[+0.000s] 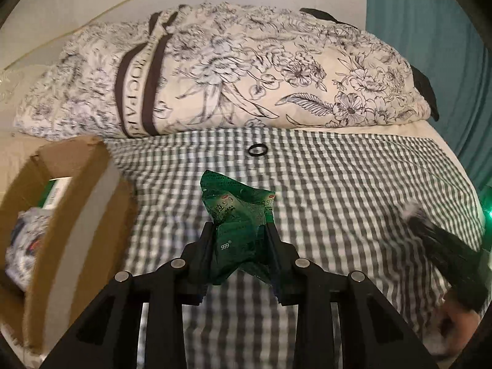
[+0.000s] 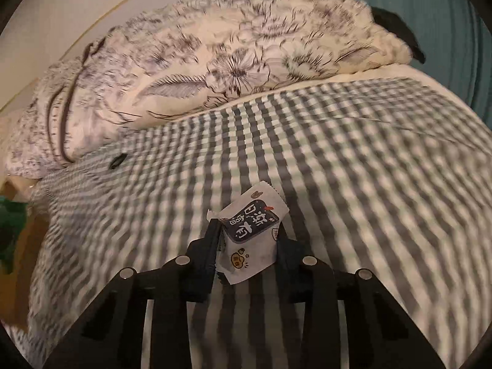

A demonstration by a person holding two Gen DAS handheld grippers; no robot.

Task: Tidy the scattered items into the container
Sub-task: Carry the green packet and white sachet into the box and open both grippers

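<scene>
Fingers of the left gripper (image 1: 238,230) pinch a green sachet (image 1: 238,215) above the checked sheet (image 1: 338,184) beside the box (image 1: 89,190), right gripper (image 2: 246,233) clamps a white packet (image 2: 252,230) too.

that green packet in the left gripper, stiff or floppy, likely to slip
Probably floppy: the green packet is crumpled and pinched in between the left gripper fingers. Likely light, since its free end stands up unsupported. The glossy film may be slippery.

Cardboard box (image 1: 77,203) cut off at left; its contents blurred
</scene>
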